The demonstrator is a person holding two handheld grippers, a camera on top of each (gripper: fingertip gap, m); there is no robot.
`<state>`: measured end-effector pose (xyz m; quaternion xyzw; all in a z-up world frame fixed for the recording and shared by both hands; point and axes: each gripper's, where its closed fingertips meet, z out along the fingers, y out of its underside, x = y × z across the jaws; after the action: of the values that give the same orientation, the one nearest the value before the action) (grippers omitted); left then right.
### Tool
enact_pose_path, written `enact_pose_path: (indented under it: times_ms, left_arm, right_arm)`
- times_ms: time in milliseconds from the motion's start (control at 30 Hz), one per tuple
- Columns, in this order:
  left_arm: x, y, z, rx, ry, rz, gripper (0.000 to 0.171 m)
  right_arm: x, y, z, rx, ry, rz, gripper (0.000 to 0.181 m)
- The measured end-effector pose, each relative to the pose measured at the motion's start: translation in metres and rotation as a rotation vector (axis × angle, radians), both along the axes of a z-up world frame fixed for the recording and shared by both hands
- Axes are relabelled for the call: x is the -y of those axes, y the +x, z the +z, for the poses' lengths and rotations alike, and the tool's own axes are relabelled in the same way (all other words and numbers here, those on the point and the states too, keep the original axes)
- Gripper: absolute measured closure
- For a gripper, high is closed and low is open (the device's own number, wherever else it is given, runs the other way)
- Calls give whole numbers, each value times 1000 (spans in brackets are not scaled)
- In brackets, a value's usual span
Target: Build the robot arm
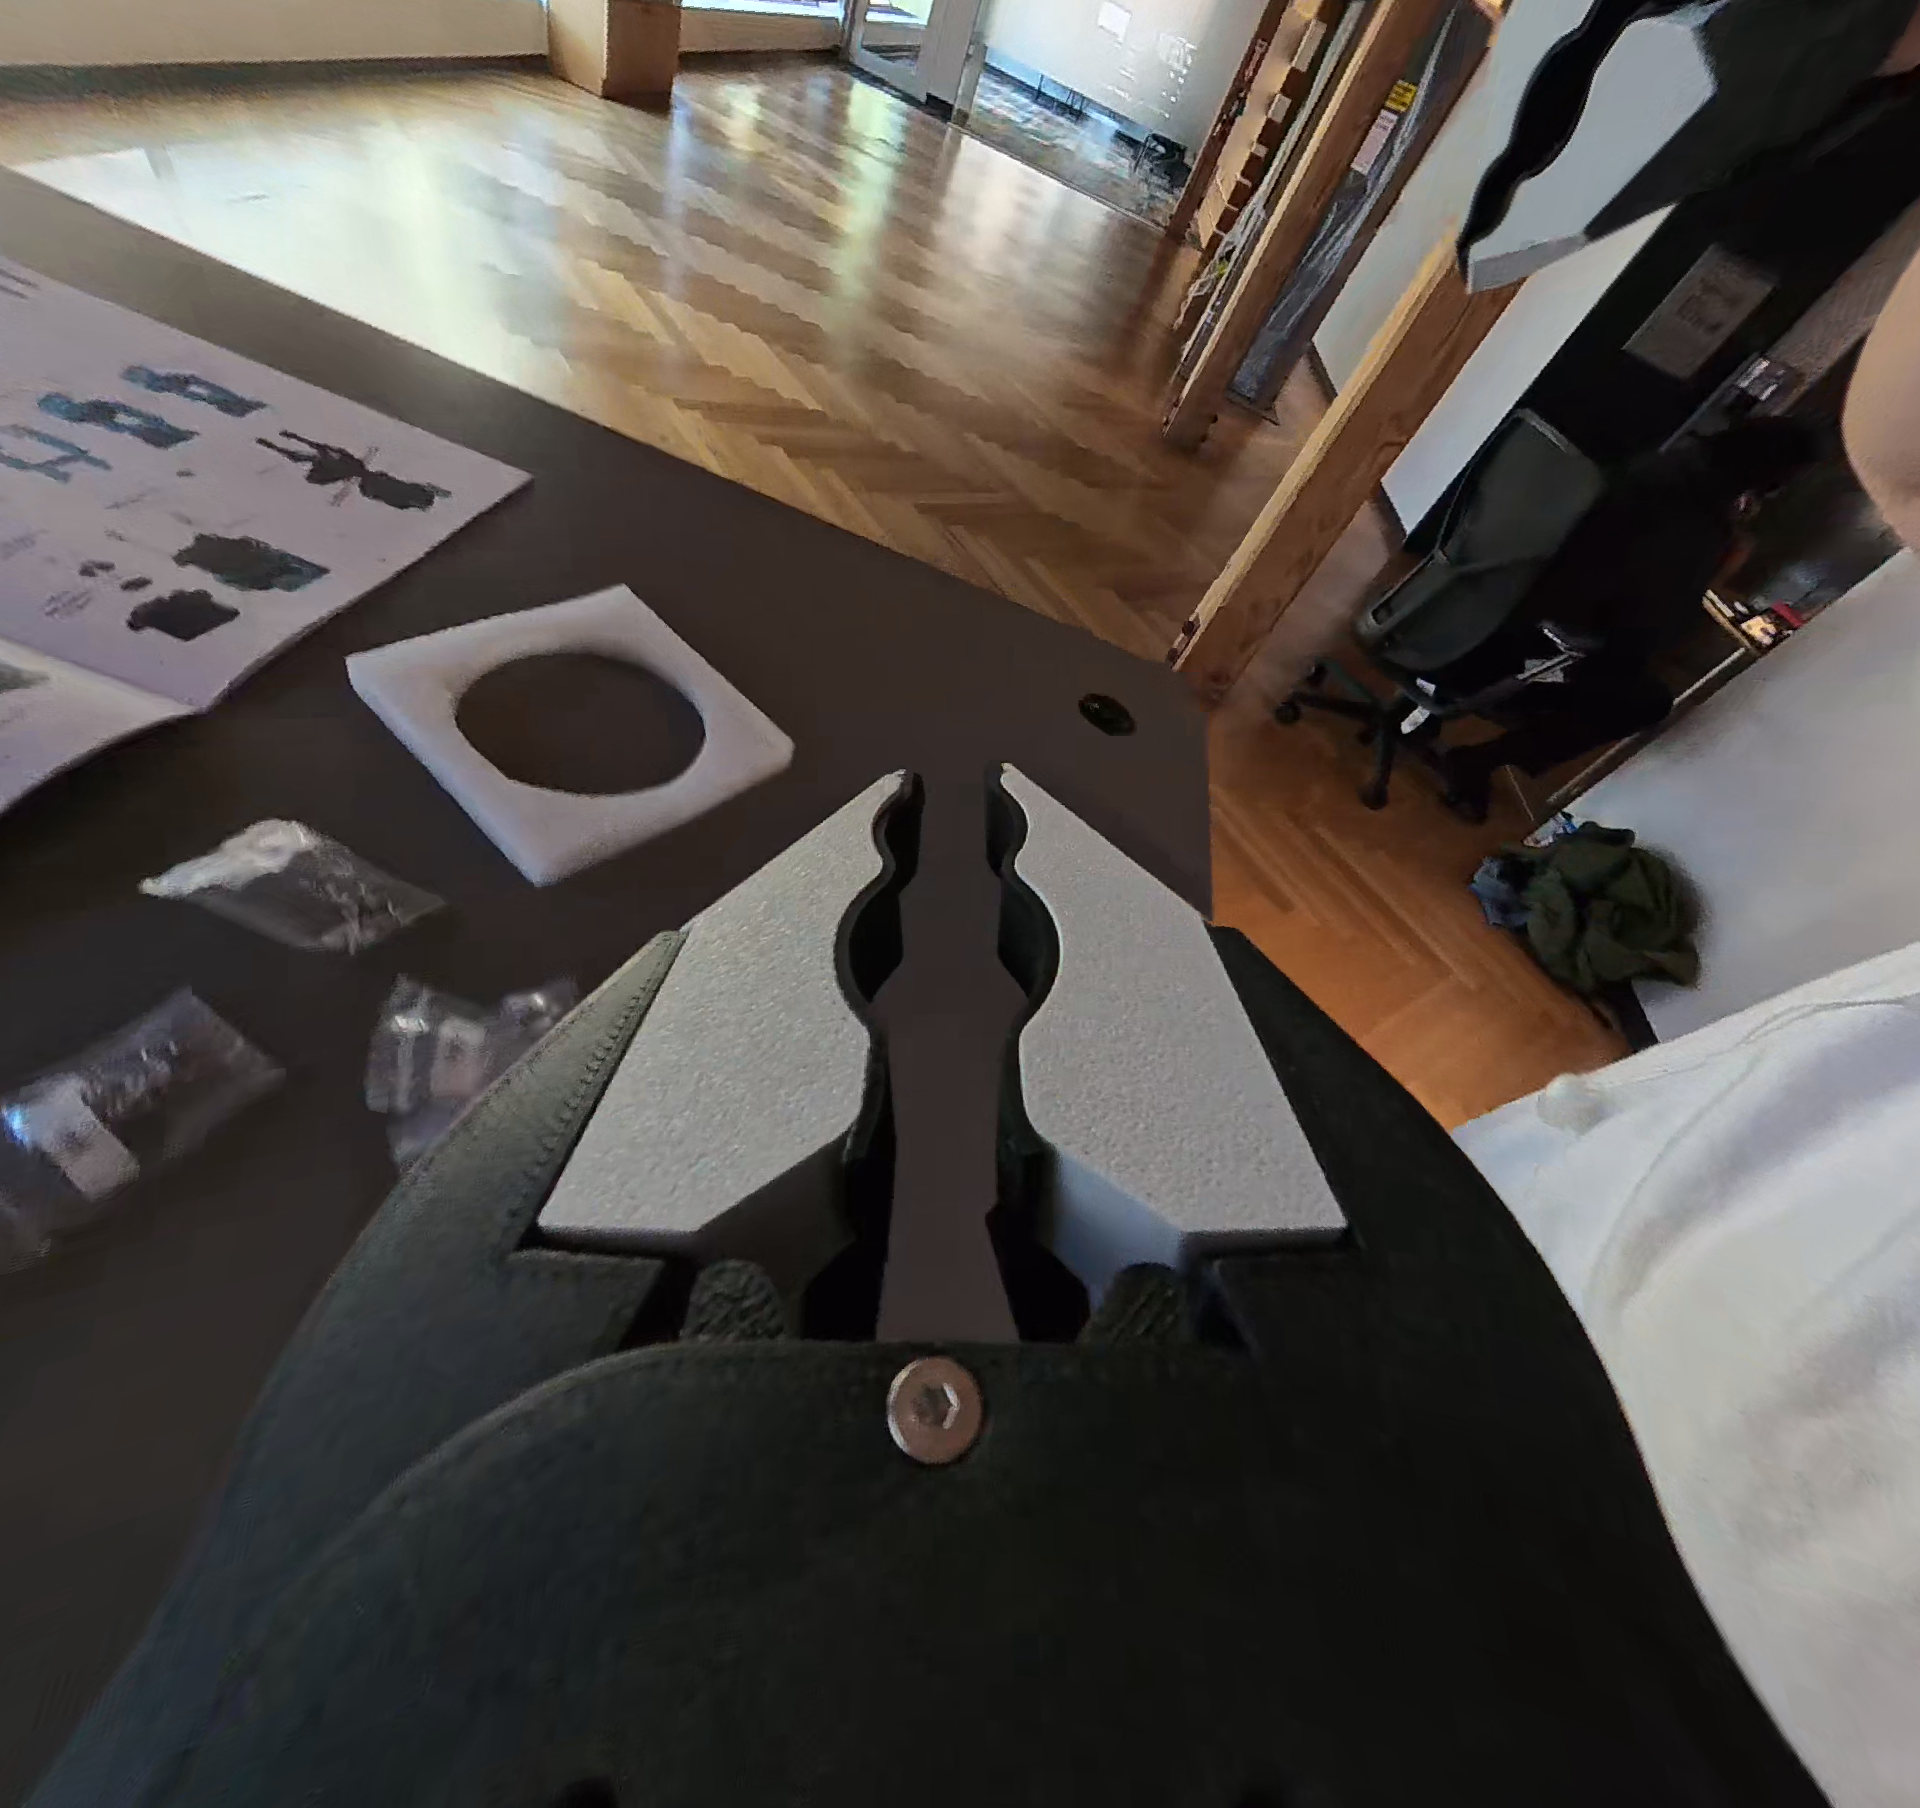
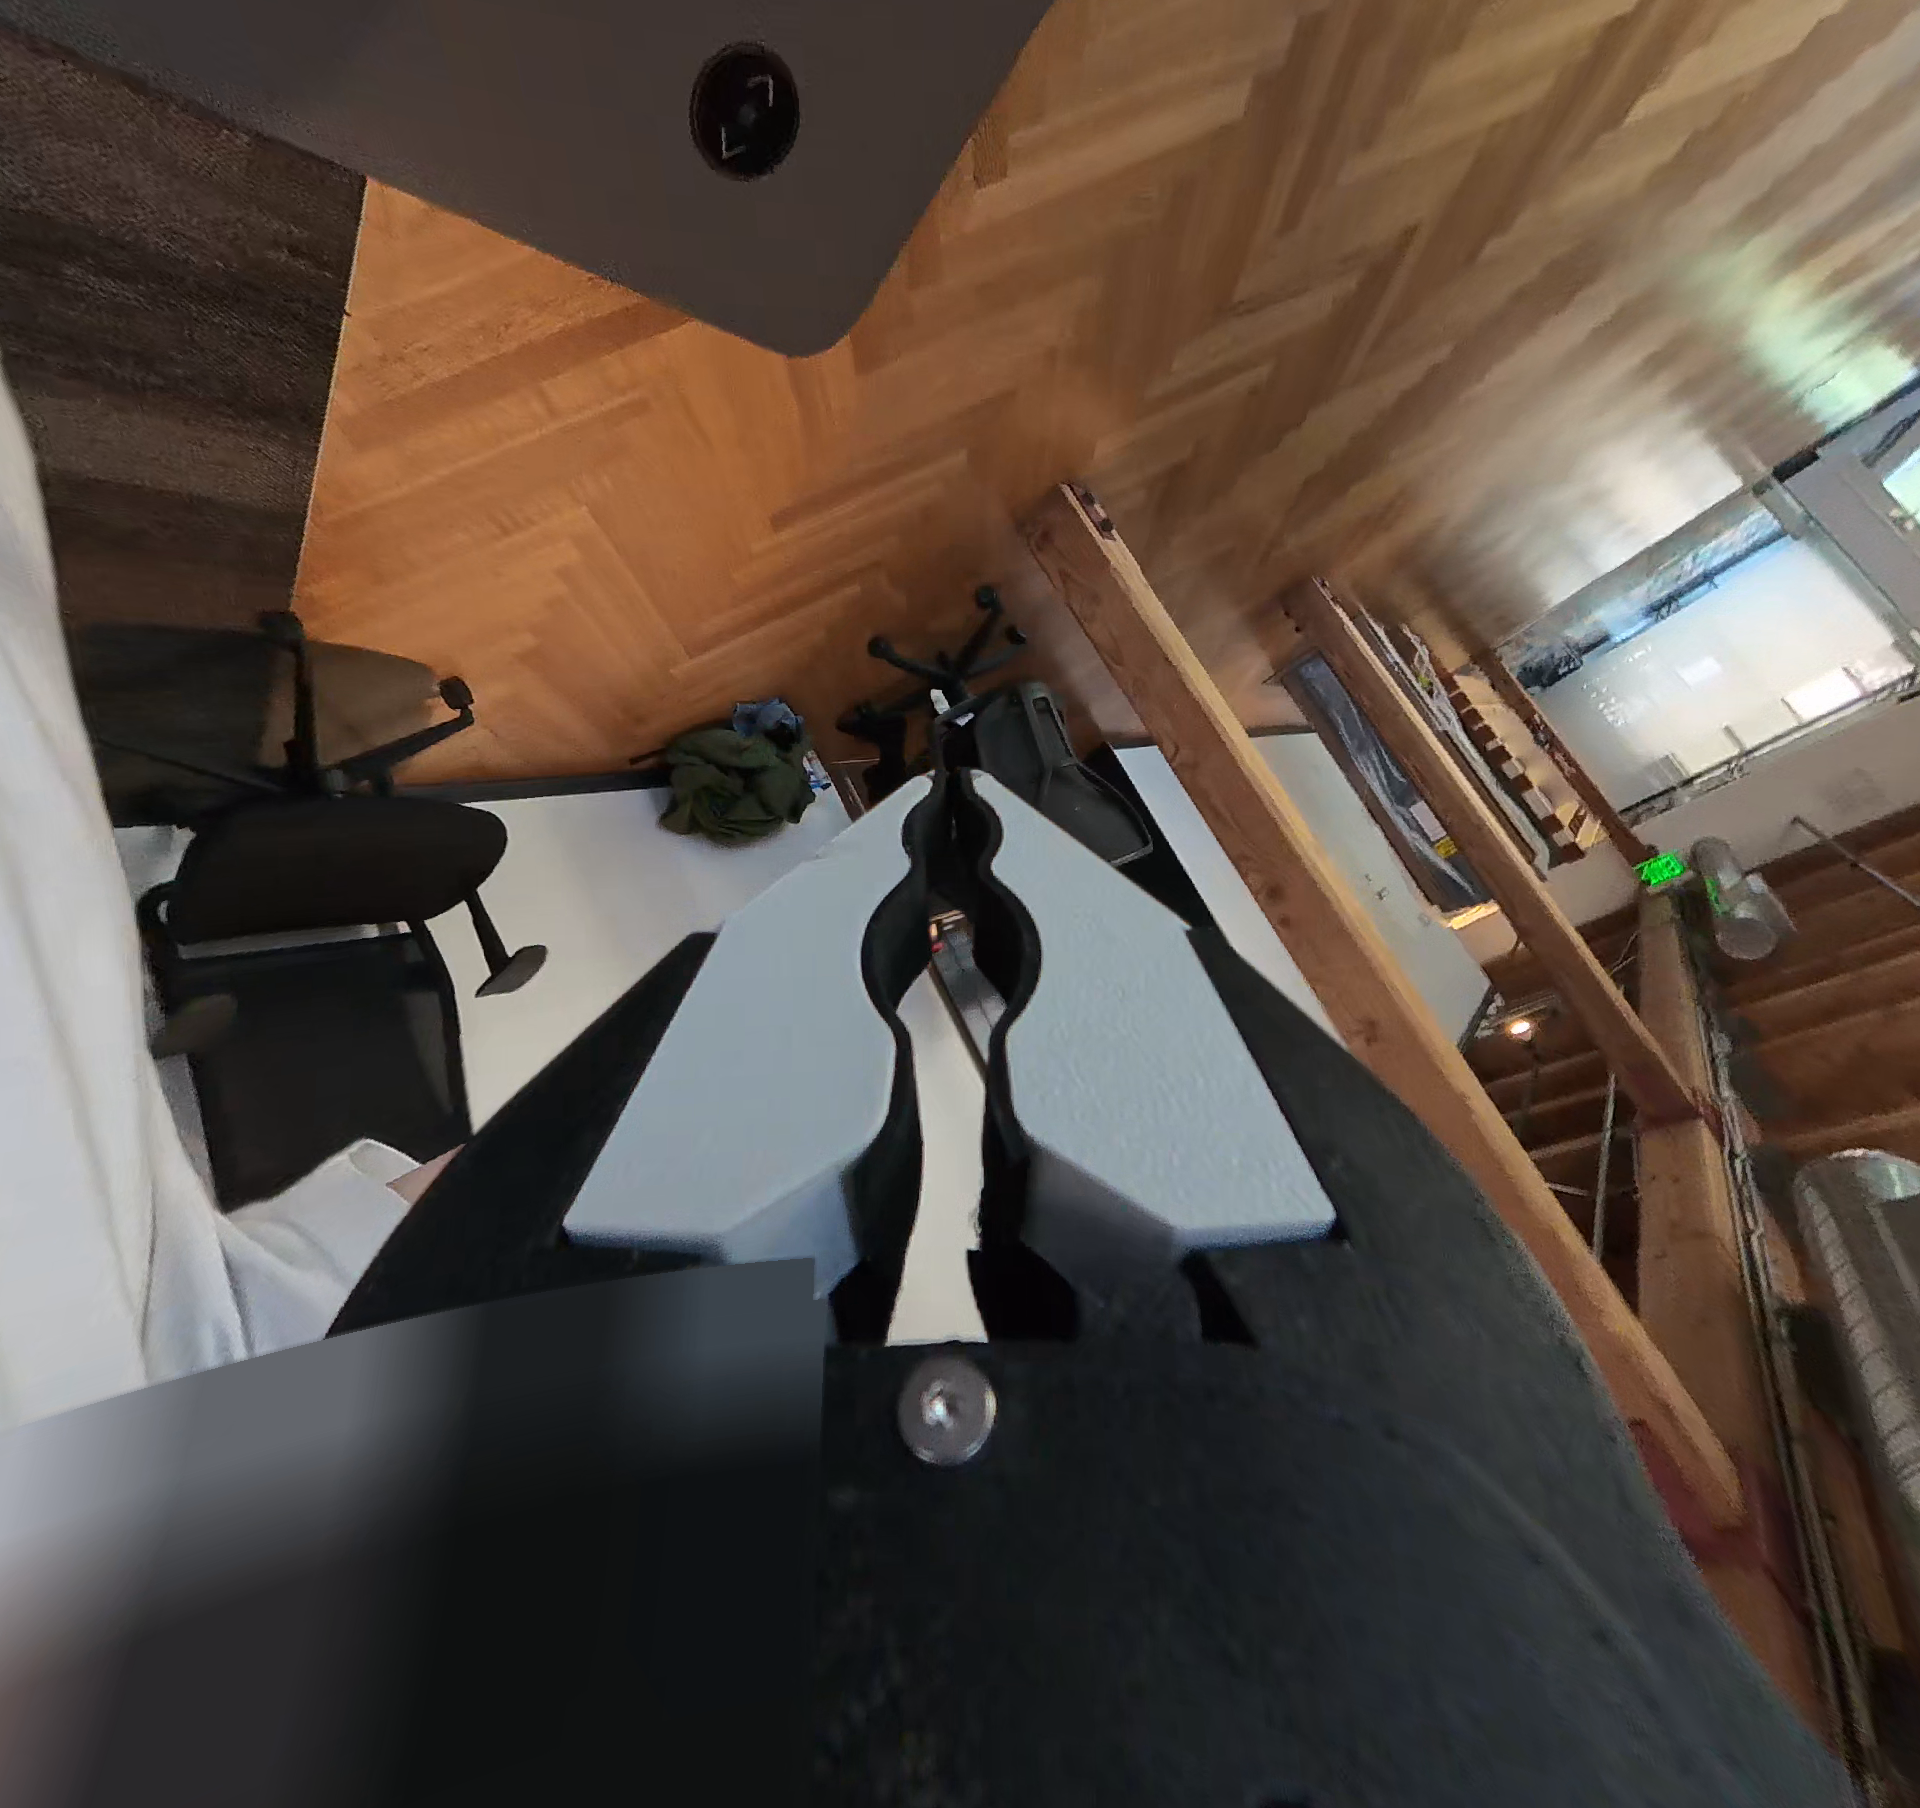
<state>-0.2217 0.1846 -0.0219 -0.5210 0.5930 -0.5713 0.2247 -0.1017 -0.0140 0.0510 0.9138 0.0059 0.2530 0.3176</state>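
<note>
Left wrist view: the left gripper (image 1: 951, 782), black body with pale grey wavy-edged fingers, hangs over the dark brown worktop (image 1: 831, 574) with its jaws slightly parted and nothing between them. Nearest ahead, flat on the worktop, lies a white square foam pad with a round cut-out (image 1: 569, 728); beside it an open printed booklet (image 1: 197, 511), presumably laid open to be read. Its print is too blurred to read. Three clear plastic bags of small dark parts (image 1: 296, 883) lie to the left, well apart from the jaws. The other gripper (image 1: 1558, 137) shows at upper right, raised off the worktop. Right wrist view: the right gripper (image 2: 951, 771) is tilted steeply away from the worktop corner (image 2: 810, 304), towards the herringbone wood floor (image 2: 644, 511) and black office chairs (image 2: 332, 865). Its jaws meet at the tips, holding nothing. A green-lit sign (image 2: 1660, 867) glows far off.
</note>
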Motion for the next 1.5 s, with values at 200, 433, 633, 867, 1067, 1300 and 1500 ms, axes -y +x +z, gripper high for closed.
enact_pose_path:
  times_ms: [200,433,633,867,1067,1300,1500]
  left_arm:
    - [-25,72,19,28,24,8,161]
    - [-45,127,7,-10,50,169,160]
    - [-68,156,24,50,81,427,158]
    - [-118,186,122,199,230,632,143]
    - [-172,197,107,107,363,800,132]
    - [-205,204,94,73,192,861,135]
    - [-206,212,114,377,-155,860,141]
  right_arm:
    - [-10,59,8,-20,-55,13,181]
    - [-39,145,-1,-52,-61,160,181]
    - [-97,205,-46,-259,174,358,181]
    - [-286,225,-90,-828,1248,140,180]
    - [-343,303,-60,-497,1970,158,181]
    - [-352,307,-81,-439,2325,354,181]
    - [-359,335,-113,-91,2140,405,170]
